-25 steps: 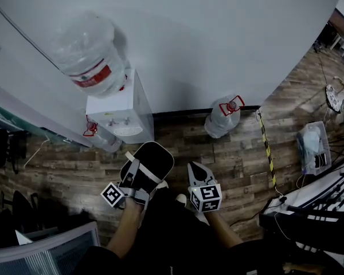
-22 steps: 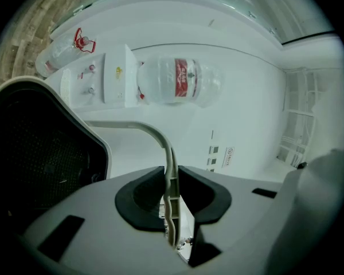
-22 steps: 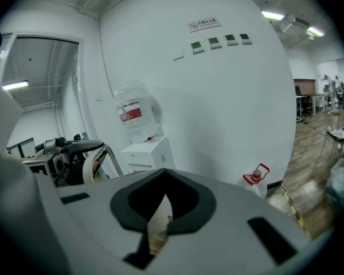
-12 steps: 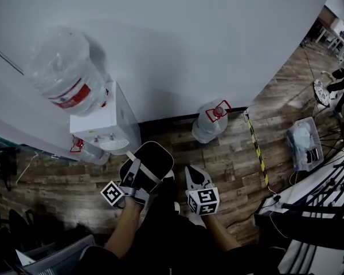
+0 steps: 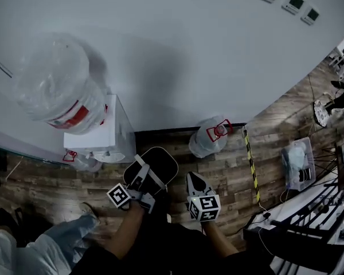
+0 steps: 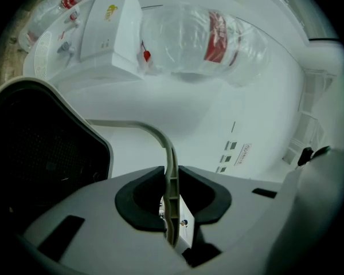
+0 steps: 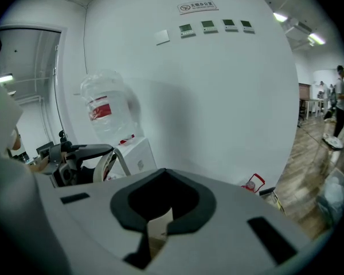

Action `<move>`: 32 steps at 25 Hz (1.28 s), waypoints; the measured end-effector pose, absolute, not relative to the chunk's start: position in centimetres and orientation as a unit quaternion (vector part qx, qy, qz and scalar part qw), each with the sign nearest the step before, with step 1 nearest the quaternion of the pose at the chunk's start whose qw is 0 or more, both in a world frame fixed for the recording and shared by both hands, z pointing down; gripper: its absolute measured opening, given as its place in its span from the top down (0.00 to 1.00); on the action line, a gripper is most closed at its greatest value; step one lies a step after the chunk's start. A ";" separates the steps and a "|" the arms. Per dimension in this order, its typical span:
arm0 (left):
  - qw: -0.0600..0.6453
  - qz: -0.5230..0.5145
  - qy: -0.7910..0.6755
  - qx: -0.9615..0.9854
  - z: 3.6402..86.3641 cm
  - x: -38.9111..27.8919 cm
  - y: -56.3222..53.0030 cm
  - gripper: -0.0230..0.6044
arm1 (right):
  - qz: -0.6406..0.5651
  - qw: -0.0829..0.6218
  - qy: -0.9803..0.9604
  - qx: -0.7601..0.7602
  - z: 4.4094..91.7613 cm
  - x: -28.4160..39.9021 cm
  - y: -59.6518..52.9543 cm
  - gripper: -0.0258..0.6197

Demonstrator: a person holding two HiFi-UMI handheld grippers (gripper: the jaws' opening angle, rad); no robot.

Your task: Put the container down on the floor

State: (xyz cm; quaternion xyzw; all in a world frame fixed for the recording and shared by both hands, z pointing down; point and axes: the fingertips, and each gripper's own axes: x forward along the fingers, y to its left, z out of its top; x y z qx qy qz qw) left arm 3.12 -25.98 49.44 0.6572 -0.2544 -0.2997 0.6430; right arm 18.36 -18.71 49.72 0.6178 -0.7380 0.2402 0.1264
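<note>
In the lower middle of the head view, the left gripper (image 5: 142, 181) was clamped on the pale handle (image 6: 167, 153) of the black container (image 5: 162, 164), which hung off the wooden floor (image 5: 229, 165), near the water dispenser (image 5: 112, 133). Just to its right, the right gripper (image 5: 196, 183) had its fingers narrowly apart and held nothing.

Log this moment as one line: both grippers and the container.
left gripper: shut on pale curved handle of black pale-rimmed container | right gripper: open, empty | container: off the wooden floor
</note>
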 end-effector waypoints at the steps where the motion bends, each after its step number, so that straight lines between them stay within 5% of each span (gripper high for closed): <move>1: 0.646 -0.296 -0.253 0.657 49.8 3.5 -26.9 0.84 | 0.242 0.130 -0.736 0.619 49.8 18.6 -19.7 0.95; 32: 0.689 -0.173 -0.213 0.671 65.4 11.6 -43.7 0.84 | 0.301 0.141 -0.704 0.628 58.5 24.3 -34.2 0.94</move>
